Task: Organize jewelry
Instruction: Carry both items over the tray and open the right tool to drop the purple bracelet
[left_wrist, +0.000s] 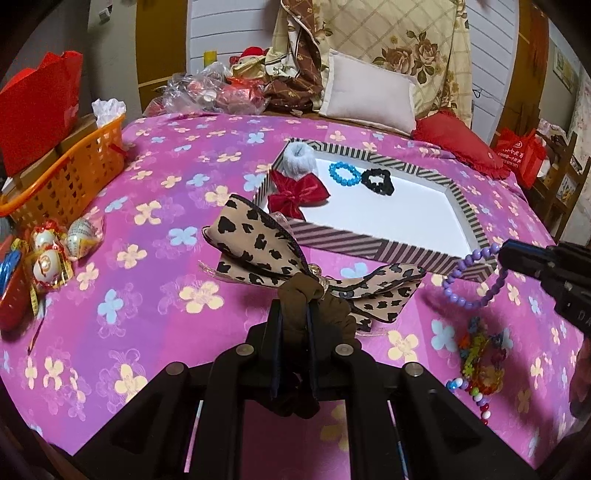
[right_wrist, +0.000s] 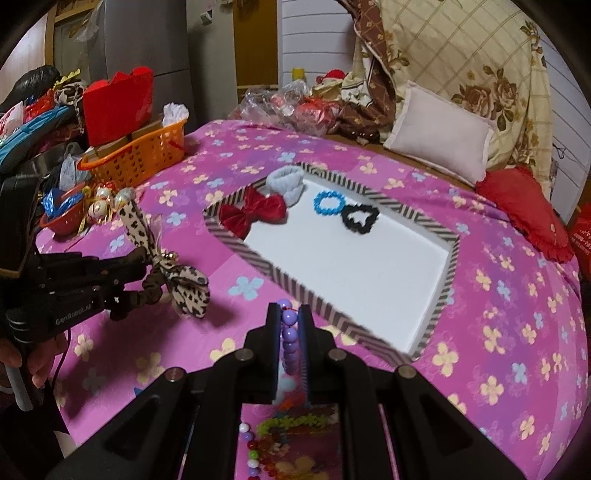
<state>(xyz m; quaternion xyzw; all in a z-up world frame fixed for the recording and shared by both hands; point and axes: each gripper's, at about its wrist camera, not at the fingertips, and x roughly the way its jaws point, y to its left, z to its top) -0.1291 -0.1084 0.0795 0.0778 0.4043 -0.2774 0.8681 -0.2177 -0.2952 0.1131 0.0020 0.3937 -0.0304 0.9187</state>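
L gripper (left_wrist: 294, 317) jaws clamp leopard bow scrunchie (left_wrist: 314, 273); R gripper (right_wrist: 289, 317) jaws clamp purple bead bracelet (right_wrist: 289, 334).

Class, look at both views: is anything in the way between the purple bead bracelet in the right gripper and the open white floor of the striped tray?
Nothing visible blocks it. The purple bead bracelet hangs from the right gripper just short of the striped tray; only the tray's low near rim lies between.

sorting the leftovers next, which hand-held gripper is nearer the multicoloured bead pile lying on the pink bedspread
Right. The right hand-held gripper, shut on a purple bead bracelet, hangs just above the multicoloured bead pile. The left hand-held gripper, holding a leopard-print bow scrunchie, is off to its left.
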